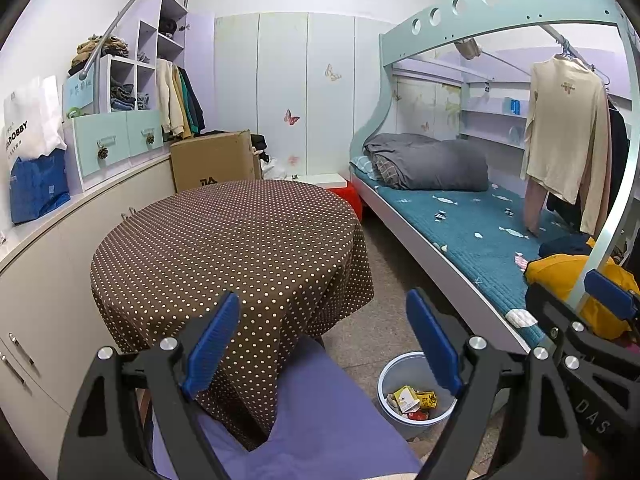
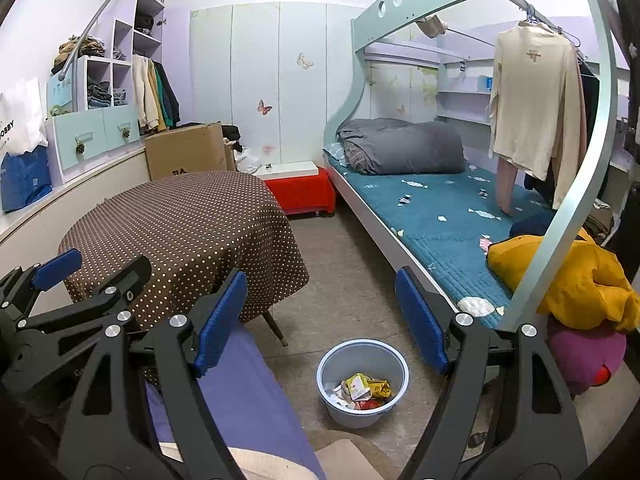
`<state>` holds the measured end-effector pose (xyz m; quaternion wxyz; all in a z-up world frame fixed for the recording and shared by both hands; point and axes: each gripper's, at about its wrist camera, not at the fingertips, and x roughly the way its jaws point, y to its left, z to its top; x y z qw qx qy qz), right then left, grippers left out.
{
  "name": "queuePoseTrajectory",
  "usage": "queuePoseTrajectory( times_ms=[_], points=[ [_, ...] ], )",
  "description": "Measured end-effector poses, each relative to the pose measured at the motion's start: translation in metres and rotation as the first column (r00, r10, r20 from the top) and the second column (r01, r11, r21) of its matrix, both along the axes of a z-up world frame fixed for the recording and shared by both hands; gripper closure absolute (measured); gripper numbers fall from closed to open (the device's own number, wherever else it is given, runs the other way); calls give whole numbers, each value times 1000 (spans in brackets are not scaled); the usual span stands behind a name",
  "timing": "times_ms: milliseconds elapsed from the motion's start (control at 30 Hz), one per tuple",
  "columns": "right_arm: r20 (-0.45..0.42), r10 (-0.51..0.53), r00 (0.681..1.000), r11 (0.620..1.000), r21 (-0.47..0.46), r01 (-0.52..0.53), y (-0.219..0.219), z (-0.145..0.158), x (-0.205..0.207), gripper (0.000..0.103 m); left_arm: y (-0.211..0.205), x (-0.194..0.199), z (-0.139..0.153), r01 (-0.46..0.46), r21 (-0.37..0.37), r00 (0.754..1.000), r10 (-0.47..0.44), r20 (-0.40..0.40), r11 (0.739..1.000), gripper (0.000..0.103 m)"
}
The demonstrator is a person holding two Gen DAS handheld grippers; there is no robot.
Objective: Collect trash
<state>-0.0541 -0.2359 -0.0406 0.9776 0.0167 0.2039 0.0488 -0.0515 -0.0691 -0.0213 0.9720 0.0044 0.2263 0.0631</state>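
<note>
1. Right now the crumpled yellow, white and red wrappers (image 2: 365,391) lie in a heap at the bottom of the round pale-blue plastic bin (image 2: 332,364), which stands on the speckled grey floor (image 2: 344,264).
2. Bin sits between the purple cushioned seat (image 2: 240,392) on its left and the white-framed lower bunk with the teal quilted mattress (image 2: 436,216) on its right; touching neither.
3. My right gripper (image 2: 322,326) has its blue ribbed pads (image 2: 222,316) wide apart, nothing between them. In its camera the bin shows below the gap between the pads.
4. My left gripper (image 1: 322,346) is likewise spread wide and empty. It hangs over the seat and the near edge of the round table under a brown white-dotted cloth (image 1: 240,248); the bin shows by its right pad.
5. Each gripper catches the other at its frame edge; they sit side by side, apart.
6. On the bunk: folded grey duvet (image 2: 404,146) at the far end, yellow jacket (image 2: 580,276) at the near end, cream long-sleeve top (image 2: 532,104) hanging from the rail above.
7. Beyond the table: brown cardboard box (image 2: 186,150), then a red low stool with a white top (image 2: 300,188).
</note>
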Motion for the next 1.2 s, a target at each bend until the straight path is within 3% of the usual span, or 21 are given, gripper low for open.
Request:
queuePoseTrajectory(
  times_ms=[1200],
  points=[
    [2,-1,1000,1000,-1,1,0,1,-1,27,0,-4,-1,-10,-4,1000,10,1,1000,19]
  ],
)
